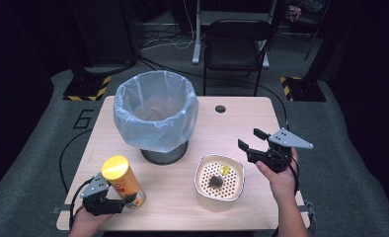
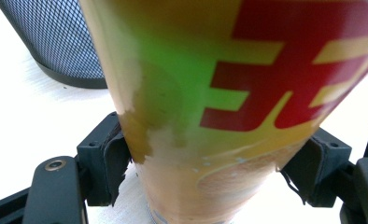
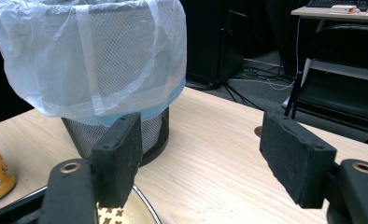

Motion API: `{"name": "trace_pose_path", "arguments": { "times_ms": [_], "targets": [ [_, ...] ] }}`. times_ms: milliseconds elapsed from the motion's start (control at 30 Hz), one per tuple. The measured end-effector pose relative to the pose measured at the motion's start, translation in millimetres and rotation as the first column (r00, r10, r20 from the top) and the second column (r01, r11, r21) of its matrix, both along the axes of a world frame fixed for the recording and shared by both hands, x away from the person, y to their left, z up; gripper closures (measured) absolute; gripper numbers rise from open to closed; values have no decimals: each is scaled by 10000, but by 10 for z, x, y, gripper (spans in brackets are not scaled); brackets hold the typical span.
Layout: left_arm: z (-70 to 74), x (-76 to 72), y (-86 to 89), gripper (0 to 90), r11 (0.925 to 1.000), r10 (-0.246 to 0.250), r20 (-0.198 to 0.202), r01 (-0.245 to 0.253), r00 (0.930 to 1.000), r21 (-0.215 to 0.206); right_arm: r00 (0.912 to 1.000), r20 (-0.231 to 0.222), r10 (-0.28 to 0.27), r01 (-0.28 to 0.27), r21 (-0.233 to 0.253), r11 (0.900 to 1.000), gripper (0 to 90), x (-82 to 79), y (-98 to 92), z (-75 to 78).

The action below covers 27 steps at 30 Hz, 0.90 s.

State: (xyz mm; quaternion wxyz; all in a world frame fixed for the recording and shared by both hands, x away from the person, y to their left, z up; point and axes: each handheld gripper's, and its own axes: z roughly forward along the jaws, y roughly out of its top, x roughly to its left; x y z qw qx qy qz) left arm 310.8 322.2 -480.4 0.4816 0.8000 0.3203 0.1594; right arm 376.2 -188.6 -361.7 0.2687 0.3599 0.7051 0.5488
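Up front, our left gripper [image 1: 114, 204] has its jaws clamped on the yellow-lidded canister [image 1: 122, 181], which stands tilted at the near left corner of the wooden surface [image 1: 242, 123]; in the left gripper view both pads press the canister's [image 2: 229, 107] sides. Our right gripper [image 1: 253, 139] hovers with jaws spread wide and empty, just beside the perforated cream bowl [image 1: 219, 183] holding scraps. Behind them stands the mesh bin [image 1: 156, 114] lined with a pale plastic bag [image 3: 86, 60].
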Motion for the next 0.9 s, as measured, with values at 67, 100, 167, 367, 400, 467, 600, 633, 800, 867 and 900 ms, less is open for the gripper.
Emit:
{"name": "trace_pose_path", "arguments": {
  "times_ms": [67,100,167,367,400,467,600,633,800,867,900],
  "targets": [
    [18,-3,3,241,10000,45,-11,-45,10000,40,10000,5,-3,3,-12,10000,298,0,3,-1],
    [33,-2,11,241,9999,79,36,-79,10000,116,10000,-4,-4,4,-6,10000,298,0,5,-3],
    [62,2,25,241,9997,188,-69,-187,9998,128,10000,-31,-32,32,-12,10000,298,0,4,-7],
    [147,9,86,241,9990,448,-215,-446,9988,90,10000,-60,-20,20,-46,10000,298,9,6,-20],
    [164,11,98,242,9988,470,-208,-468,9987,118,10000,-56,-17,16,-54,10000,298,10,3,-21],
    [196,16,123,241,9985,460,-153,-455,9988,290,9999,-96,-42,42,-51,10000,299,9,-1,-23],
    [263,37,151,242,9981,566,-308,-559,9979,254,9999,-115,-67,67,-16,10000,300,6,-14,-25],
    [289,51,153,242,9981,562,-322,-553,9979,283,9999,-82,-64,64,-29,10000,300,8,-16,-26],
    [408,81,118,241,9982,471,-373,-456,9982,393,9999,-118,-83,83,-36,10000,300,6,-21,-33],
    [462,83,99,241,9983,454,-419,-438,9981,379,9999,-128,-104,103,-64,9999,300,13,-27,-42],
    [485,89,95,242,9983,423,-364,-408,9984,413,9998,-163,-94,94,-48,9999,300,16,-28,-46]
  ]
}}
